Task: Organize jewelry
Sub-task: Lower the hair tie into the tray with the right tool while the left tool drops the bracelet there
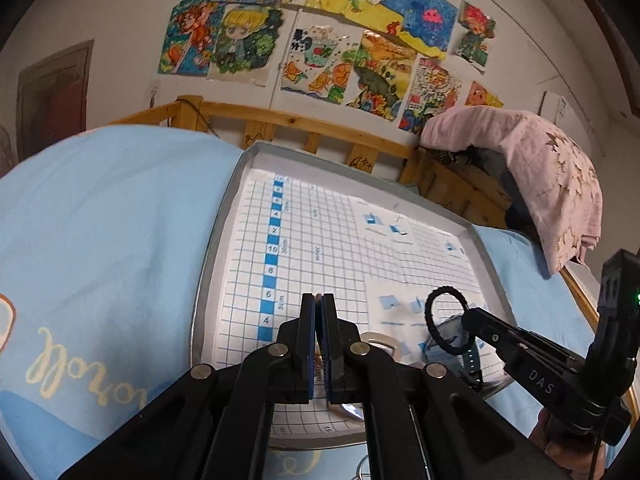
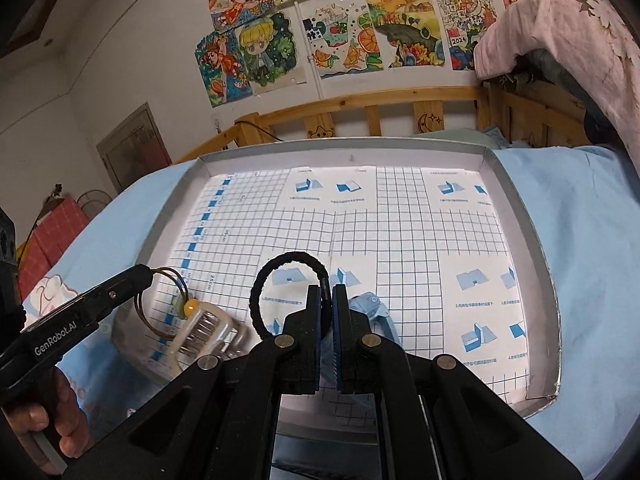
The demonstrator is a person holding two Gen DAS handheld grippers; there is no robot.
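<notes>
My right gripper (image 2: pixel 328 289) is shut on a black hair tie (image 2: pixel 276 262), held above the grid-lined tray (image 2: pixel 532 248); it also shows in the left wrist view (image 1: pixel 466 316) with the hair tie (image 1: pixel 430 320). My left gripper (image 1: pixel 319 298) is shut on a thin gold wire bracelet (image 2: pixel 160 304) with a yellow bead (image 2: pixel 190 307); it shows in the right wrist view (image 2: pixel 150 274). The bracelet hangs over a clear plastic jar (image 2: pixel 204 332) lying at the tray's near left. A light blue watch strap (image 2: pixel 370 306) lies behind my right fingers.
The tray (image 1: pixel 218 240) rests on a light blue bedsheet (image 1: pixel 100 220). A wooden bed rail (image 2: pixel 380 108) runs behind it, and a pink blanket (image 2: pixel 560 40) hangs at the right. Drawings cover the wall. A dark watch (image 1: pixel 474 360) lies under the right gripper.
</notes>
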